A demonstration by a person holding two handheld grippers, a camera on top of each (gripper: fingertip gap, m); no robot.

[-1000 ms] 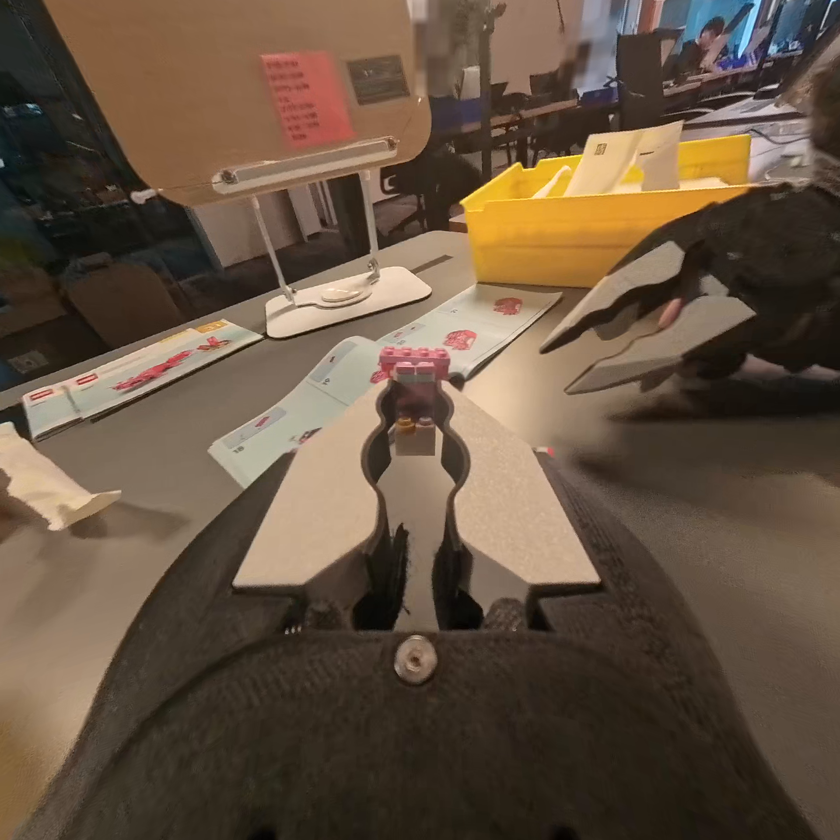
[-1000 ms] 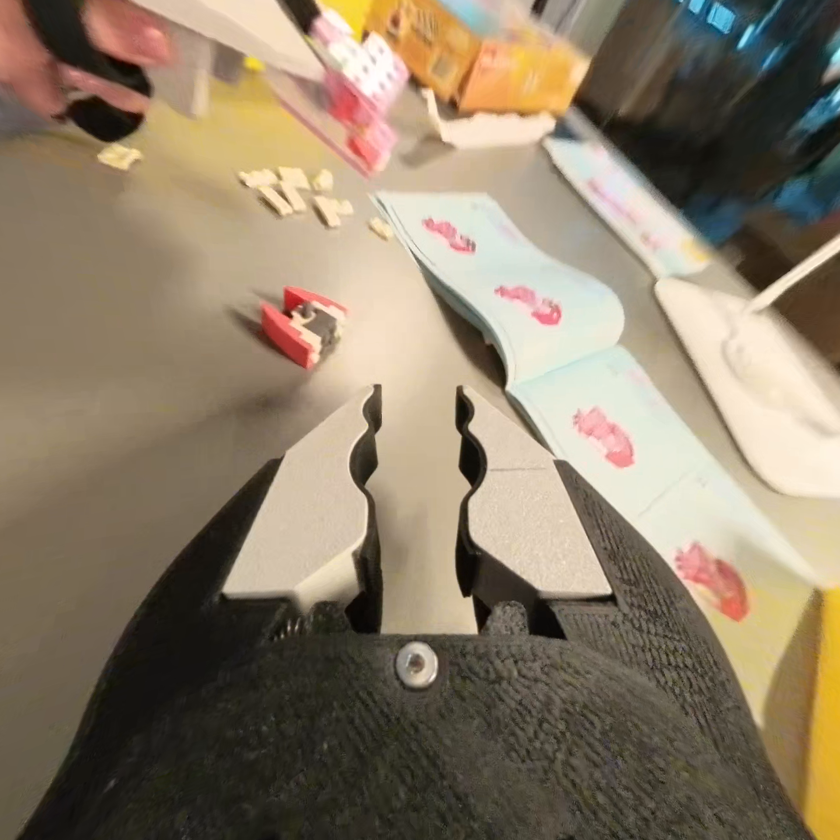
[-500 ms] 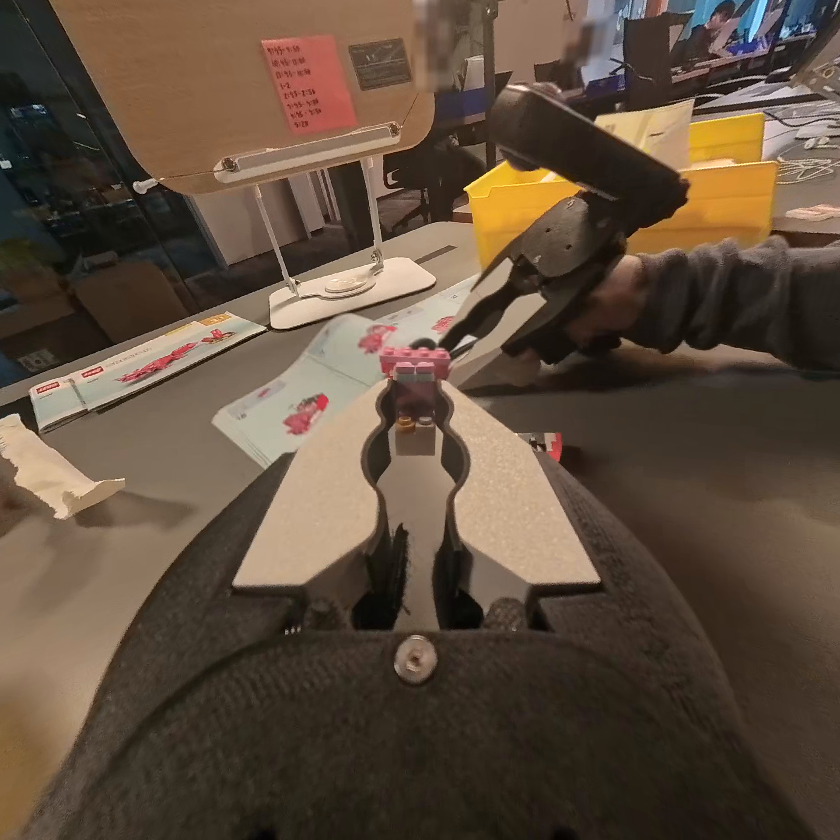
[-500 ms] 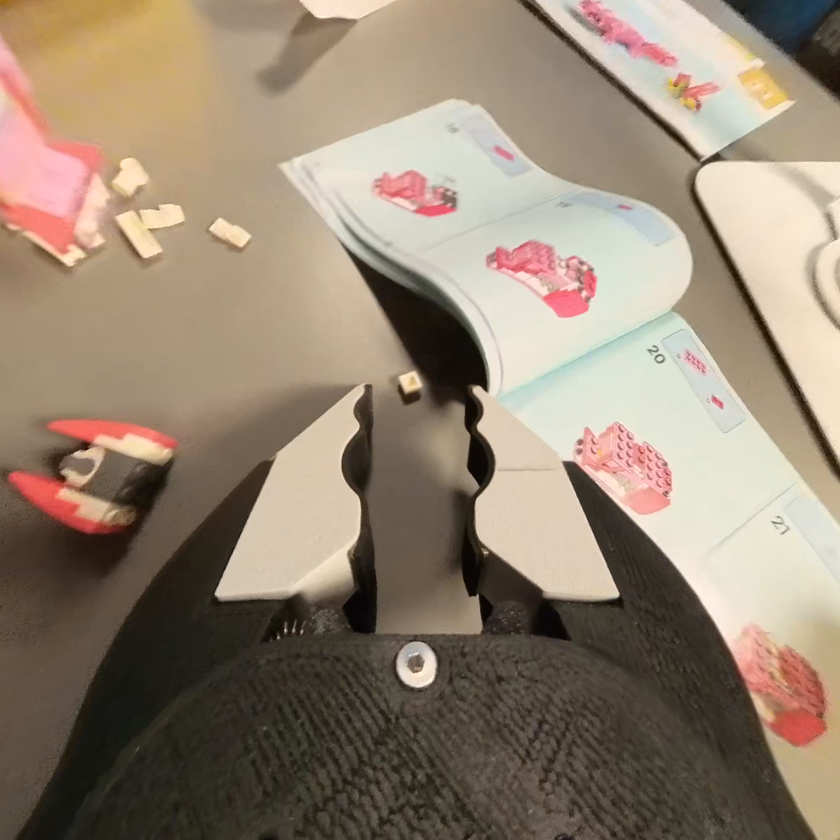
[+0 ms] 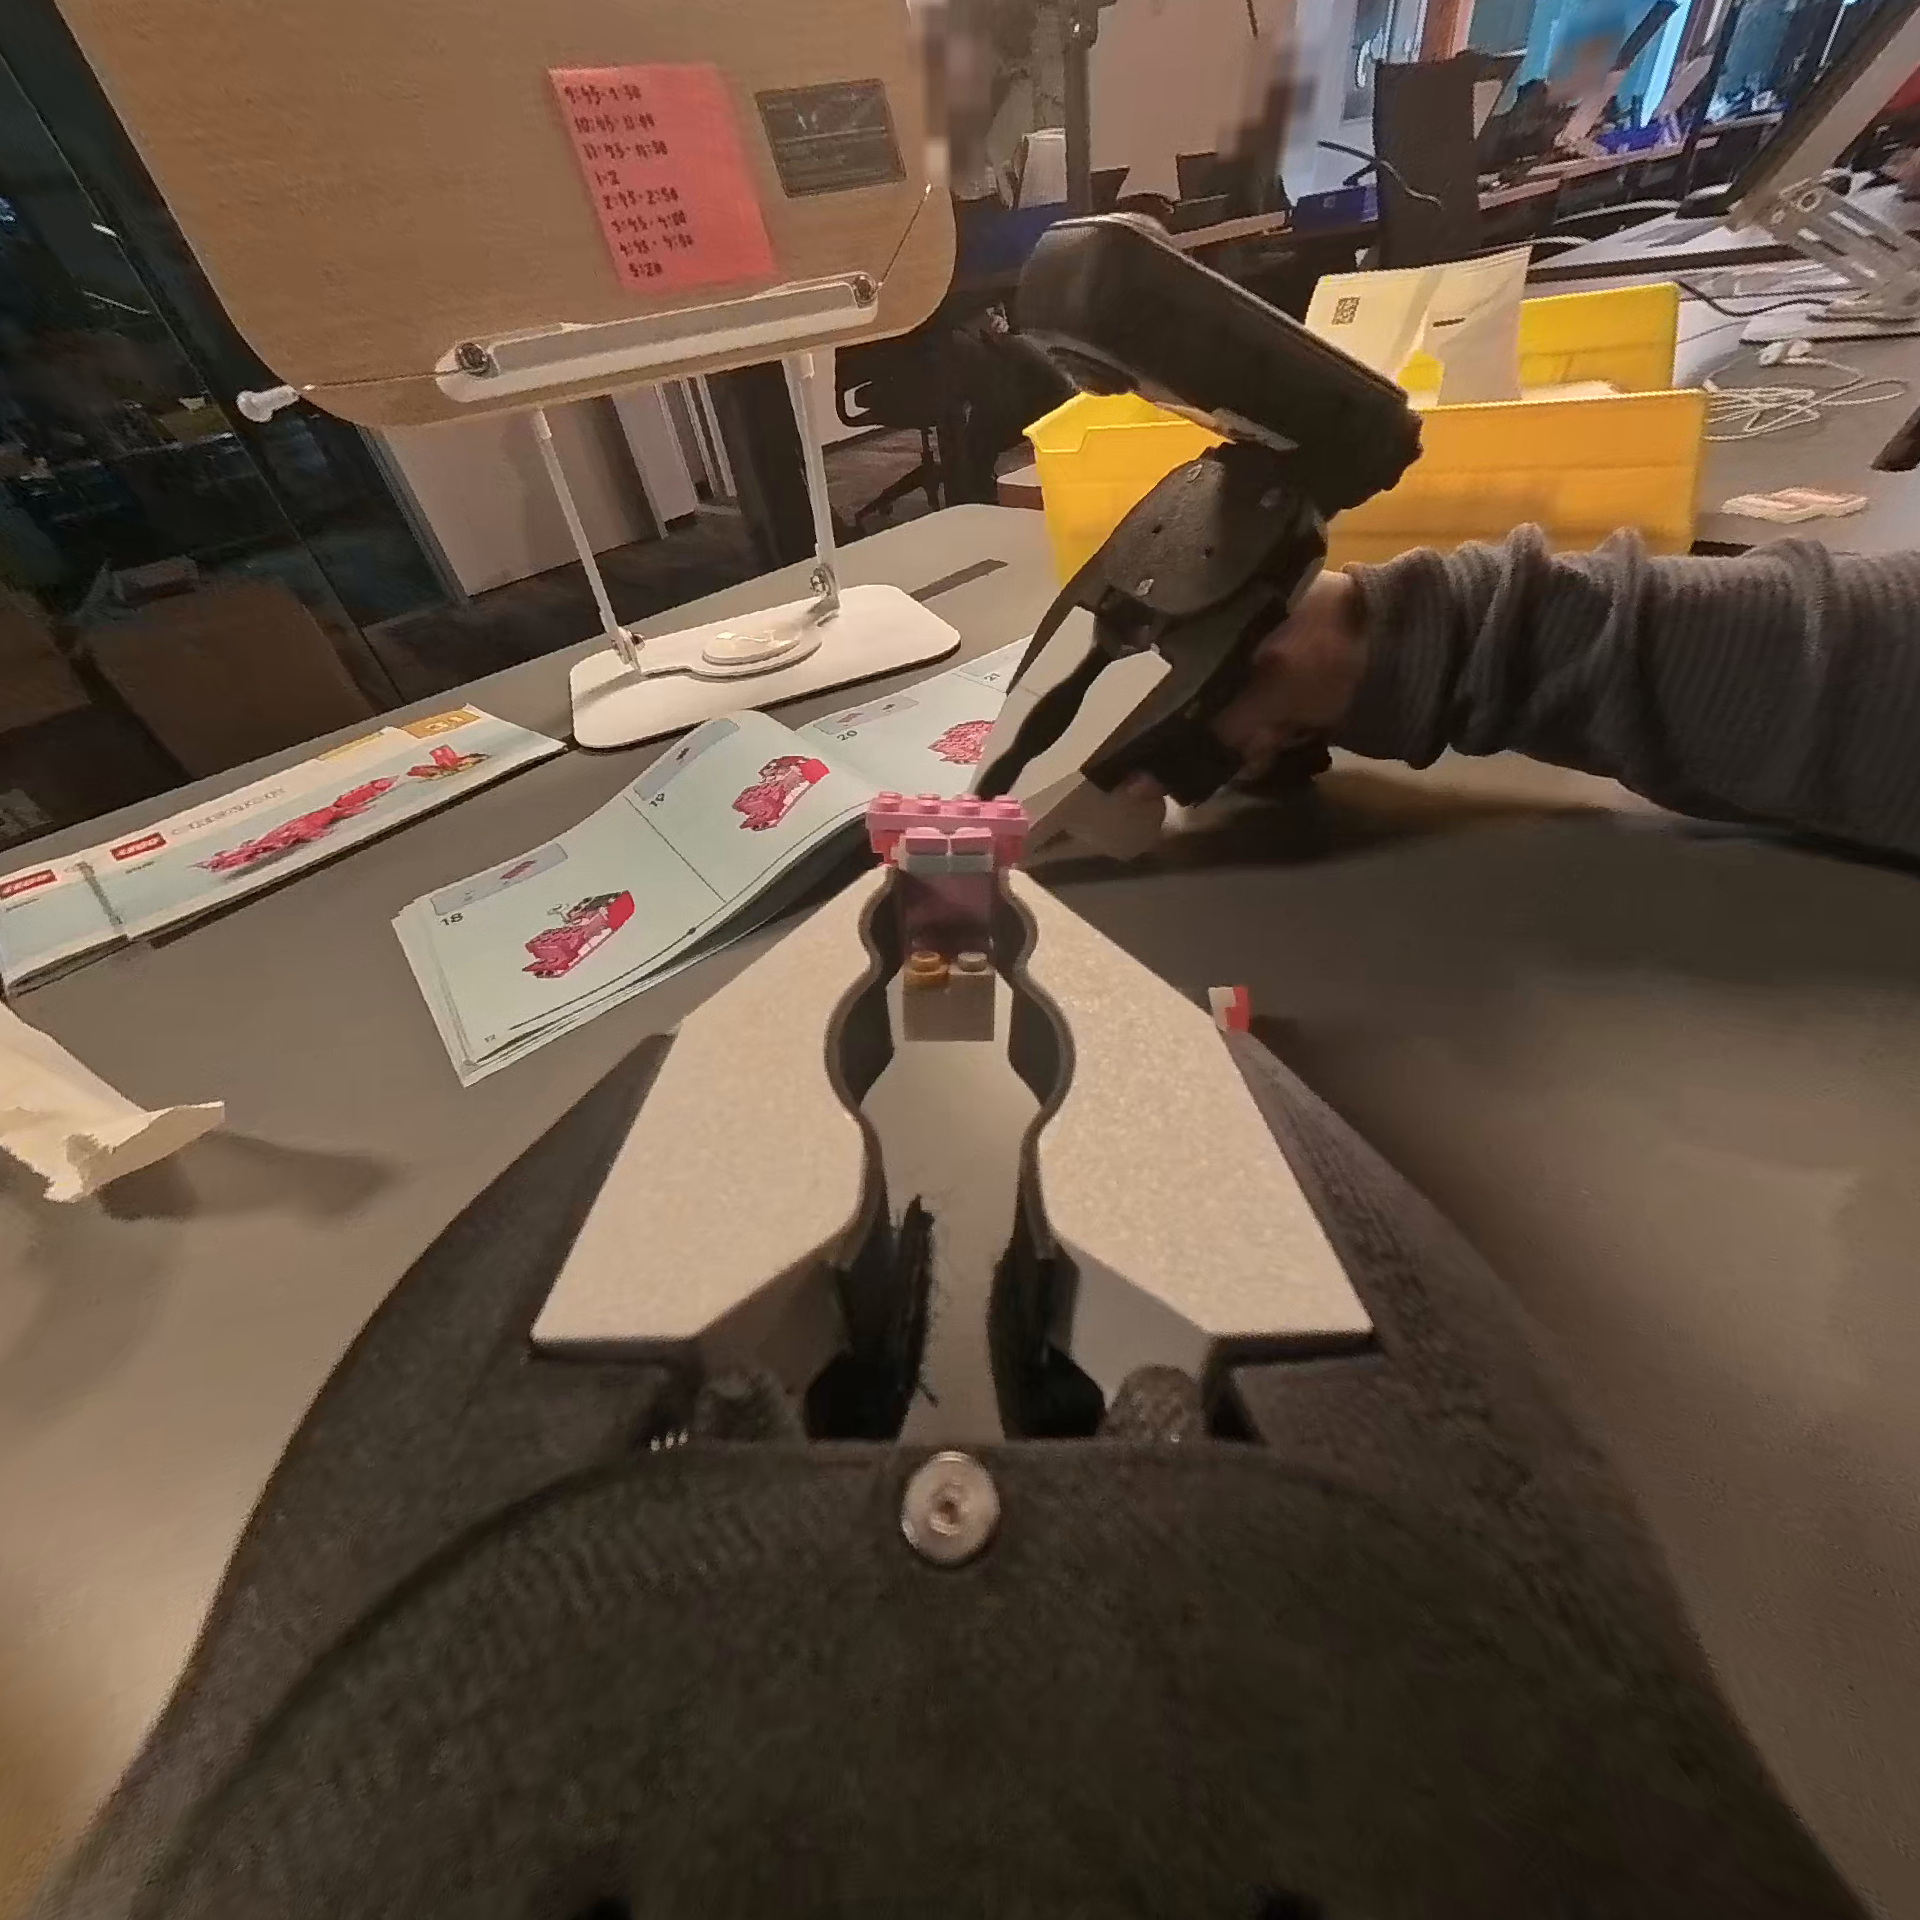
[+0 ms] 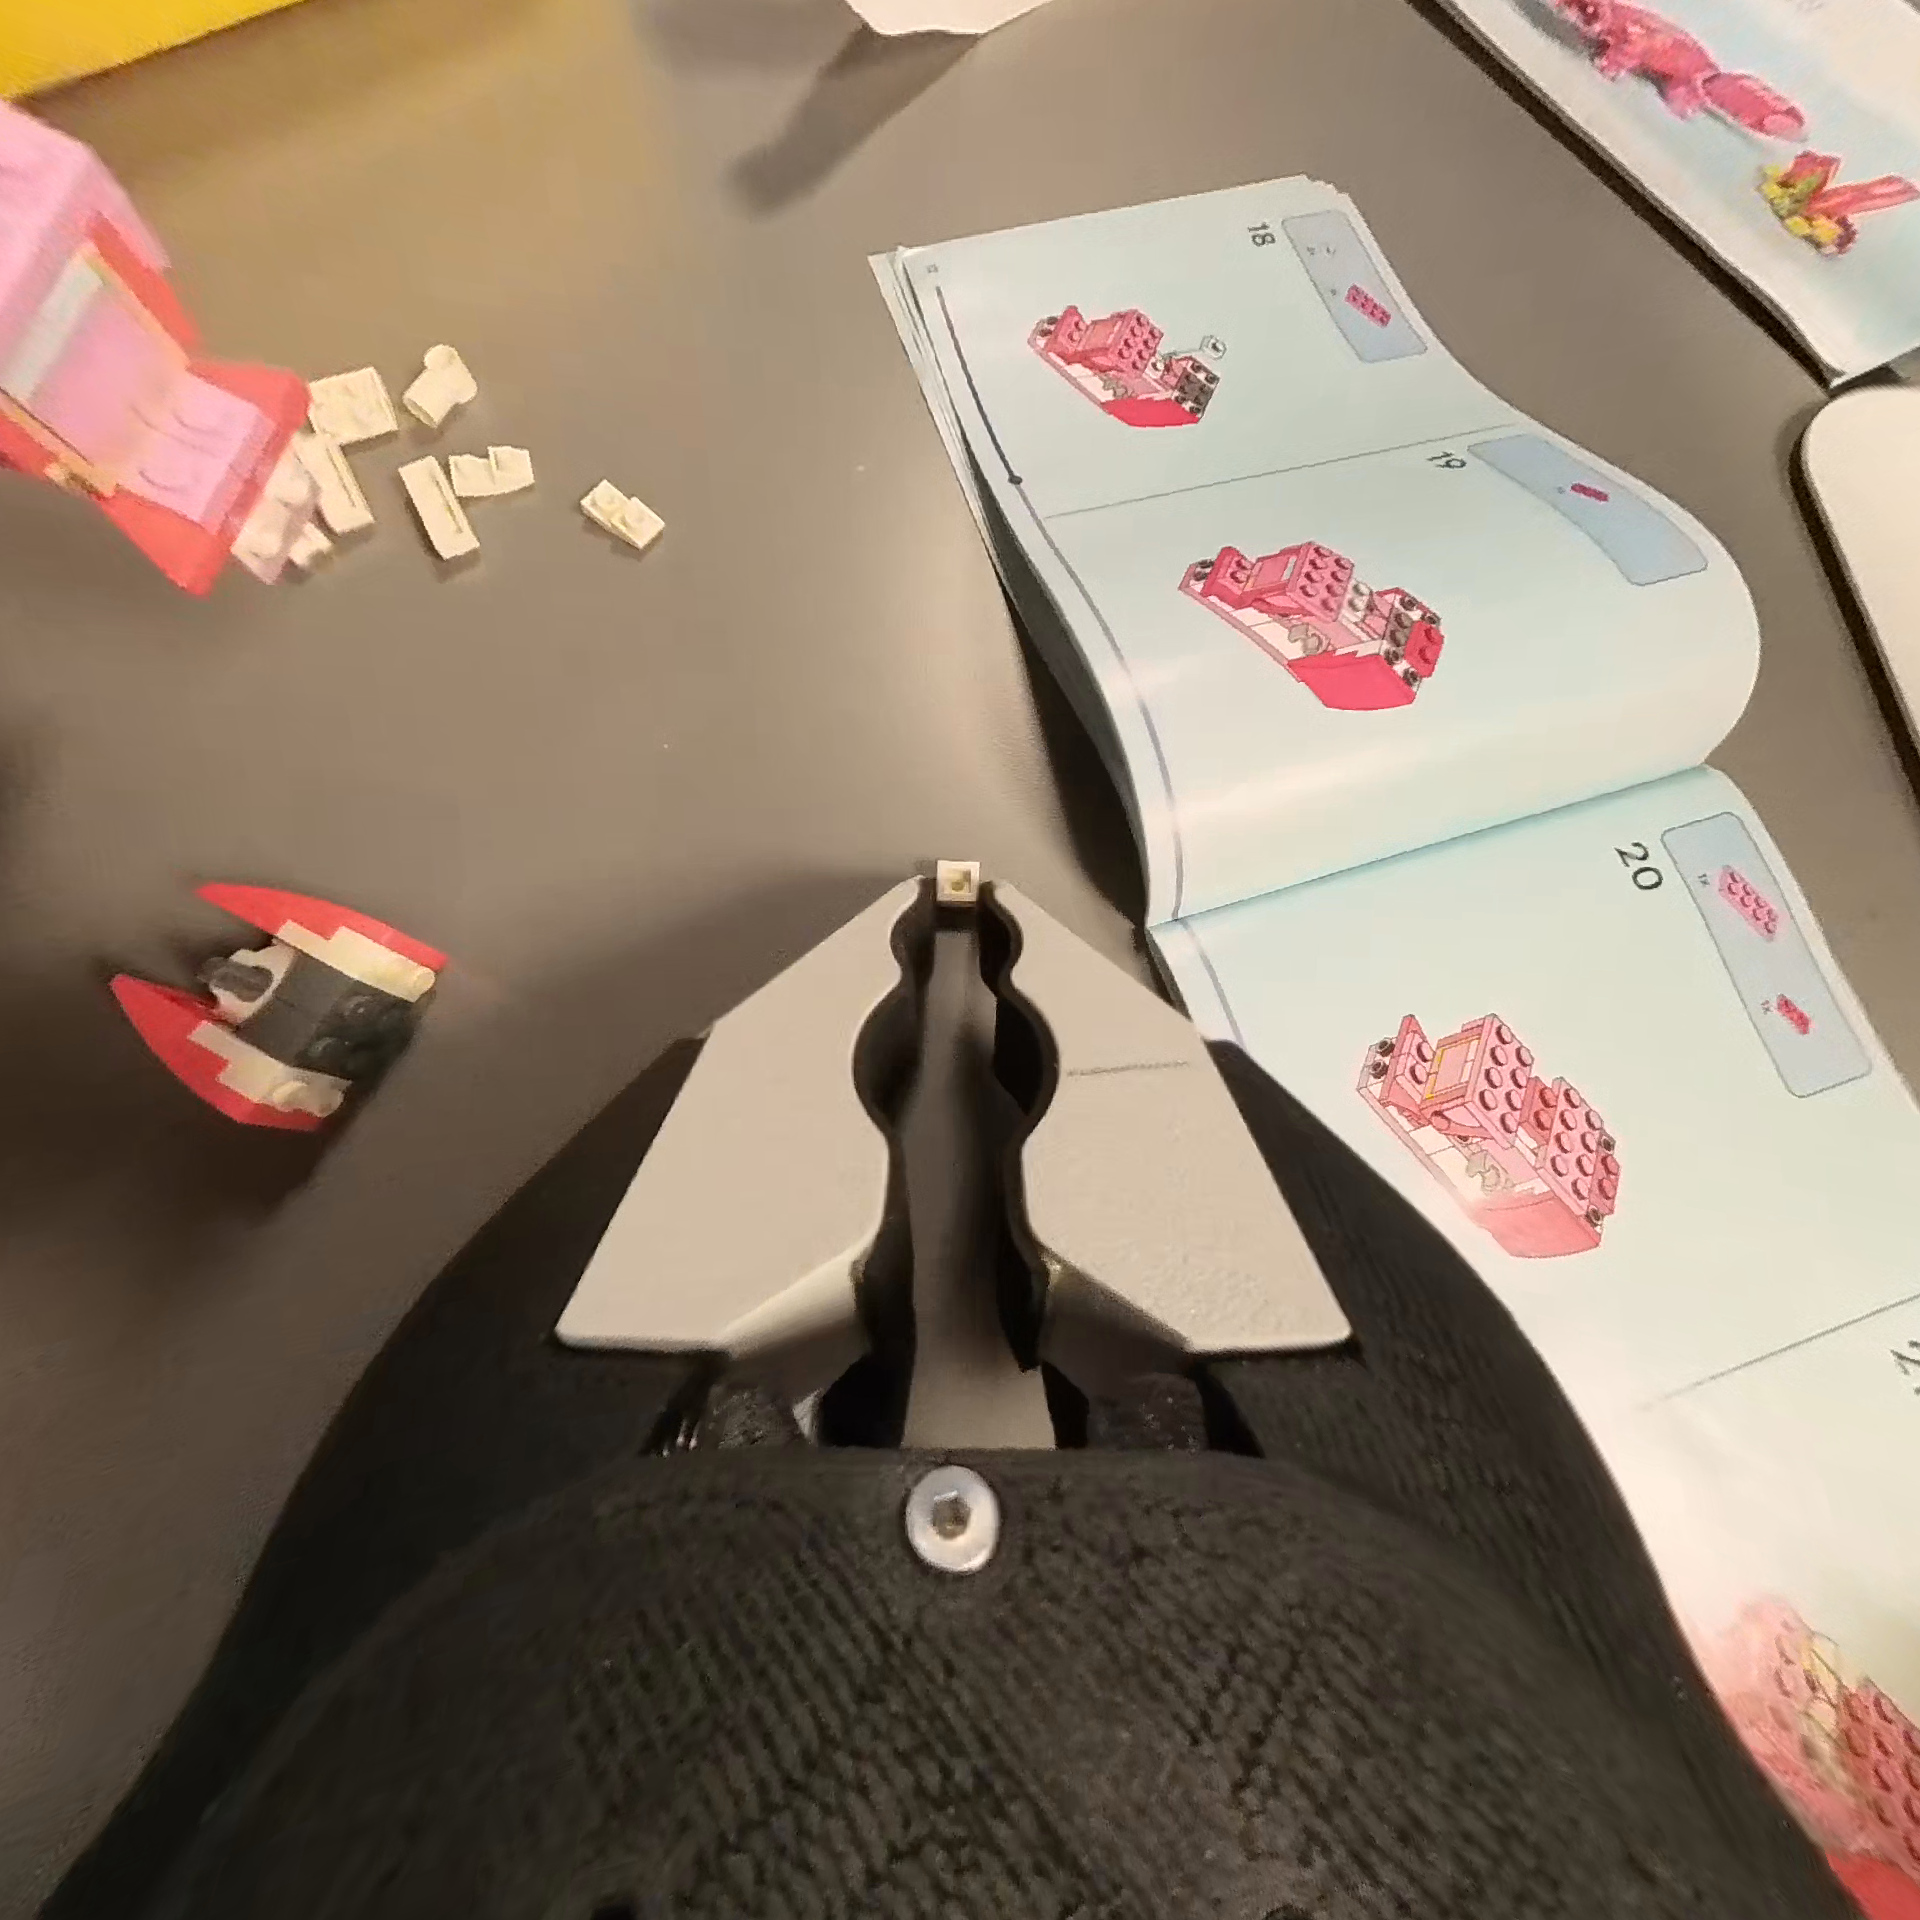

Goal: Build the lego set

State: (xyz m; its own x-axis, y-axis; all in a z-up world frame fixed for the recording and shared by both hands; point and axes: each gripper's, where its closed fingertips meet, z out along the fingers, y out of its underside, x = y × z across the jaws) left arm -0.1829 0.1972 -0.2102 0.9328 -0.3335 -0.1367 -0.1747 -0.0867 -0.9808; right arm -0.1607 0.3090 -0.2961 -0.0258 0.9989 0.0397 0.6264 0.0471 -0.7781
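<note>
Here, my left gripper (image 5: 948, 914) clamps a pink-and-grey brick assembly (image 5: 948, 883) between its narrowed fingers, above the dark grey tabletop (image 5: 1507, 1091). My right gripper (image 6: 958, 896) pinches a tiny white one-stud brick (image 6: 958, 883) at its fingertips, low over the same matte surface, just beside the open instruction booklet (image 6: 1351, 644). A red-and-black brick piece (image 6: 281, 1003) lies left of it; loose white bricks (image 6: 447, 457) scatter farther off. Beyond stand a wooden board on a white stand (image 5: 520, 208), a yellow bin (image 5: 1507, 468) and dim office desks (image 5: 1558, 187).
</note>
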